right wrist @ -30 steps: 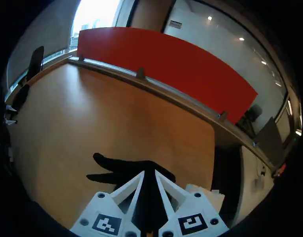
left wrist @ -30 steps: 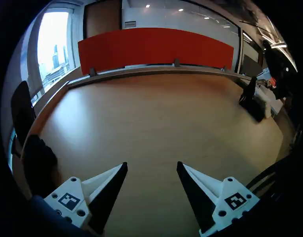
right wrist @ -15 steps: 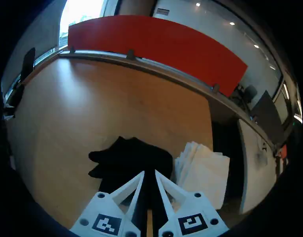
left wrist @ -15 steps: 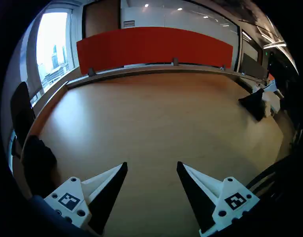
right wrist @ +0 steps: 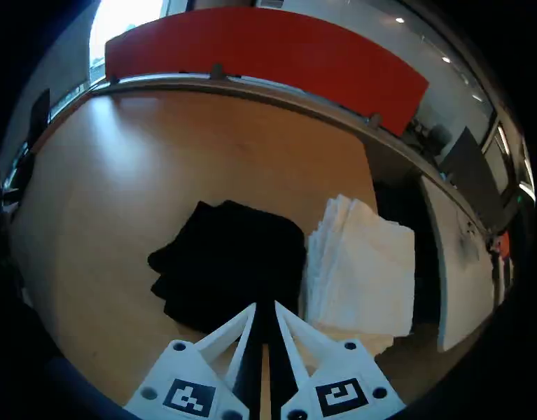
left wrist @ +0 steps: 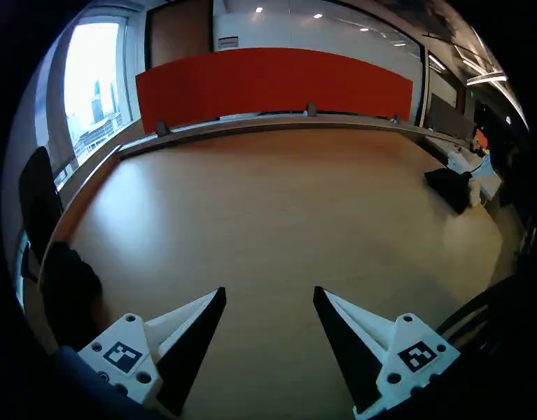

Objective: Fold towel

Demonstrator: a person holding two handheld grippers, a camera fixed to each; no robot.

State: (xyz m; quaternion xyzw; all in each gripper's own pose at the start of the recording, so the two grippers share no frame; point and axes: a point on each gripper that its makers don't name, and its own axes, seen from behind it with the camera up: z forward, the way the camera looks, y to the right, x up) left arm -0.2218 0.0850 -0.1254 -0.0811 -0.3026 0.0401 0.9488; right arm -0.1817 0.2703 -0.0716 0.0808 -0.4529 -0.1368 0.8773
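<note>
Left gripper view: left claw (left wrist: 269, 290) hovers low over bare wooden bench (left wrist: 282, 210). Fingers spread wide, nothing between them but bench top. Red partition (left wrist: 275, 78) runs along the far edge; bright window (left wrist: 93, 84) far left; dark chair (left wrist: 40, 203) at the left edge. Far off at the right end of the bench, a small dark heap with something white just beside it; too small to tell more.

Right gripper view: right claw (right wrist: 265, 308) drawn nearly closed, only a thin slit left between the fingers, a sliver of wood showing through lower down. No cloth seen pinched in it. Straight ahead of the tips, black towel stack (right wrist: 229, 259) lies folded flat on the bench, its near edge just past the tips. White towel stack (right wrist: 363, 262) sits right of it, edges touching or nearly so, layers fanned along its left side. Both stacks are near the bench's right end.
</note>
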